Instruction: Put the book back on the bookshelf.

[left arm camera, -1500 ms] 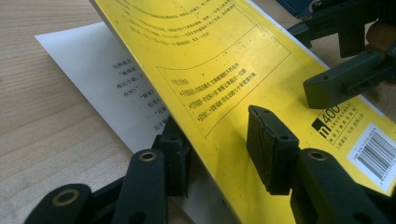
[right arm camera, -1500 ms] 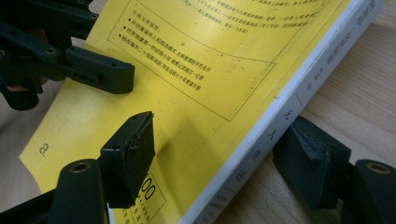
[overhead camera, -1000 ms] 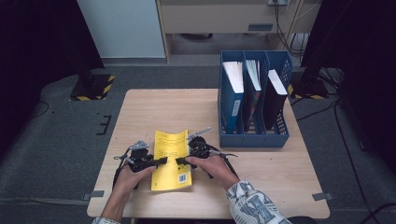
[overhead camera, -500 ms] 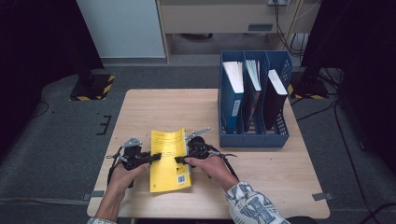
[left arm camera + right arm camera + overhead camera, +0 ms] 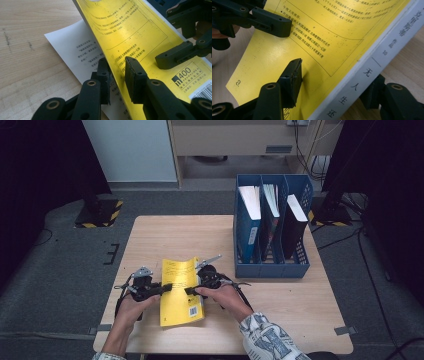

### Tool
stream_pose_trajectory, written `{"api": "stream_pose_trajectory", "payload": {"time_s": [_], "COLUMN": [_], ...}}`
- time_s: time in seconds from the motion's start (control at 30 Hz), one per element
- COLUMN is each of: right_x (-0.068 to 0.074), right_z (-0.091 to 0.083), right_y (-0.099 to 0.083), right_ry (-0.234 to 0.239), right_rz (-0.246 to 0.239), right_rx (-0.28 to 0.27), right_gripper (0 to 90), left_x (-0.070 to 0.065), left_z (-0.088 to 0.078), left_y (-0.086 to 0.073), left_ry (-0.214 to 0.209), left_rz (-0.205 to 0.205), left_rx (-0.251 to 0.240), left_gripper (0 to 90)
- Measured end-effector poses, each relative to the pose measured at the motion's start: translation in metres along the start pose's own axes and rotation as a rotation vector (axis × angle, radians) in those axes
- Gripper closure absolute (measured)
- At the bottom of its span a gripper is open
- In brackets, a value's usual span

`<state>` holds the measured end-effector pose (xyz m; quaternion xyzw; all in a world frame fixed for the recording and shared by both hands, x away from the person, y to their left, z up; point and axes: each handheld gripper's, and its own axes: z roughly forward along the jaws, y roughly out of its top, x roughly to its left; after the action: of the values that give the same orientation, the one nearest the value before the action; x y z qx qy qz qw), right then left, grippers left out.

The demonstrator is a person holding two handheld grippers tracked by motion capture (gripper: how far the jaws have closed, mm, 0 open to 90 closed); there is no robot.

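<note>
Paperback: the thin yellow softcover book (image 5: 181, 292) looks light and floppy; left gripper (image 5: 117, 75) pinches its cover edge, having just been closing; right gripper (image 5: 334, 82) clamps the stiffer white spine, the firmer hold.

At the lower right of the left gripper view I read "m400" beside a small black square logo on the yellow book cover (image 5: 140, 32), with a barcode just under it. In the right gripper view the white spine (image 5: 372, 67) carries the number "10" and the characters "无人生还" toward the lower middle. The small Chinese lines on the cover are too fine for me.
</note>
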<state>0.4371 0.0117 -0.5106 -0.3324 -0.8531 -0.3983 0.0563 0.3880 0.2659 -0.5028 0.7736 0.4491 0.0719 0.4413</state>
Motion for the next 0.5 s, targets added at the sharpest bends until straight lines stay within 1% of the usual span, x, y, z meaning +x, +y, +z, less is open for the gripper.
{"api": "stream_pose_trajectory", "payload": {"time_s": [0.03, 0.1, 0.13, 0.17, 0.2, 0.23, 0.33, 0.43, 0.5], "right_x": [0.000, 0.001, 0.001, 0.002, 0.003, 0.003, 0.006, 0.008, 0.010], "right_z": [-0.001, -0.006, -0.008, -0.013, -0.015, -0.015, -0.022, -0.029, -0.034], "right_y": [0.001, 0.005, 0.007, 0.012, 0.015, 0.015, 0.021, 0.025, 0.027], "right_ry": [-0.005, -0.021, -0.032, -0.054, -0.066, -0.066, -0.094, -0.102, -0.107], "right_rz": [-0.009, -0.012, -0.022, -0.038, -0.049, -0.049, -0.074, -0.083, -0.101], "right_rx": [-0.006, -0.022, -0.029, -0.047, -0.050, -0.050, -0.072, -0.086, -0.097], "right_gripper": [44.9, 47.0, 47.9, 49.6, 50.1, 50.1, 52.5, 53.7, 53.6], "left_x": [0.000, 0.000, 0.000, -0.002, -0.002, -0.003, -0.007, -0.012, -0.015], "left_z": [-0.001, -0.002, -0.003, -0.004, -0.004, -0.005, -0.009, -0.013, -0.016], "left_y": [0.002, 0.007, 0.010, 0.016, 0.016, 0.019, 0.028, 0.033, 0.035], "left_ry": [-0.002, -0.003, -0.003, 0.004, 0.004, 0.007, 0.028, 0.038, 0.041], "left_rz": [0.003, 0.006, 0.007, 0.022, 0.022, 0.029, 0.063, 0.084, 0.095], "left_rx": [-0.006, -0.018, -0.023, -0.024, -0.024, -0.027, -0.029, -0.047, -0.063], "left_gripper": [74.5, 75.4, 75.8, 76.4, 76.7, 76.7, 77.7, 78.8, 79.8]}}
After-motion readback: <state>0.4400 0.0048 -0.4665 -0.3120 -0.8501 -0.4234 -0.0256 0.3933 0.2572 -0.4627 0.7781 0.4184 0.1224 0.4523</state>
